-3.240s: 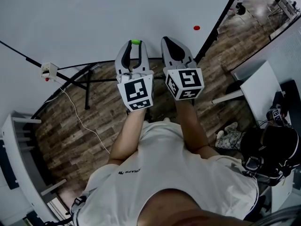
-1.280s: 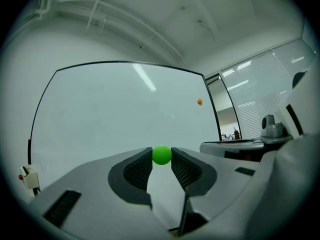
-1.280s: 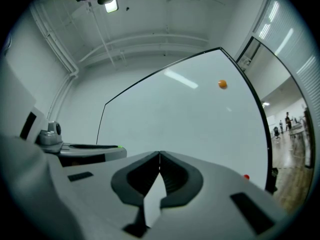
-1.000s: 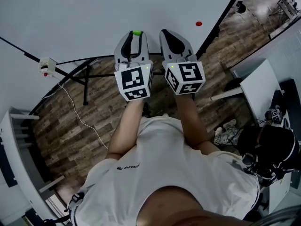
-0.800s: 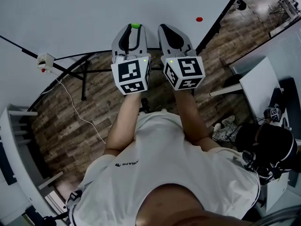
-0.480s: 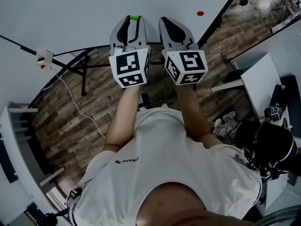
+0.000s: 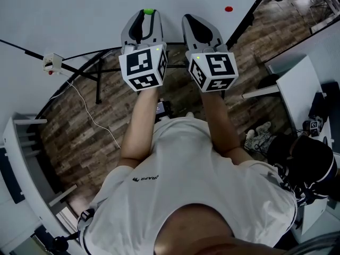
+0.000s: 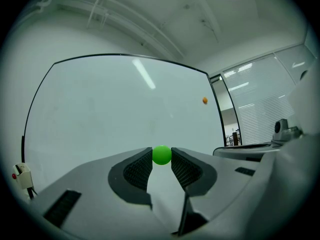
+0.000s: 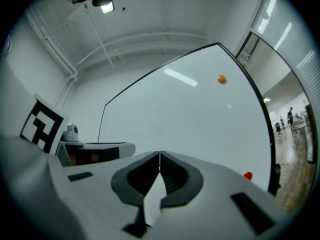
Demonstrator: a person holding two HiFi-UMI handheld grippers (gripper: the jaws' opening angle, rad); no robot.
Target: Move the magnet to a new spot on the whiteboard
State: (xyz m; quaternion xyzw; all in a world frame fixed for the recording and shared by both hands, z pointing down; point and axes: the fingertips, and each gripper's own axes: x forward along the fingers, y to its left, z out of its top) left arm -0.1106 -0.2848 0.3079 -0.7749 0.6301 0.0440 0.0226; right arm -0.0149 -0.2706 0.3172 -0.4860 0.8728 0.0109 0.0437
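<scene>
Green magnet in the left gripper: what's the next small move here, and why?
Probably ease the left gripper forward until the green magnet meets the whiteboard, then open the fingers. The magnet sits pinched at their tips with bare board straight ahead, and I cannot tell whether it touches the board.

Floor [image 7: 69,142] under me: wood planks, a white cable [image 7: 90,122] across it.
Table [image 7: 297,97]: white, at my right.
Lamp [image 9: 107,6]: lit, on the ceiling.
</scene>
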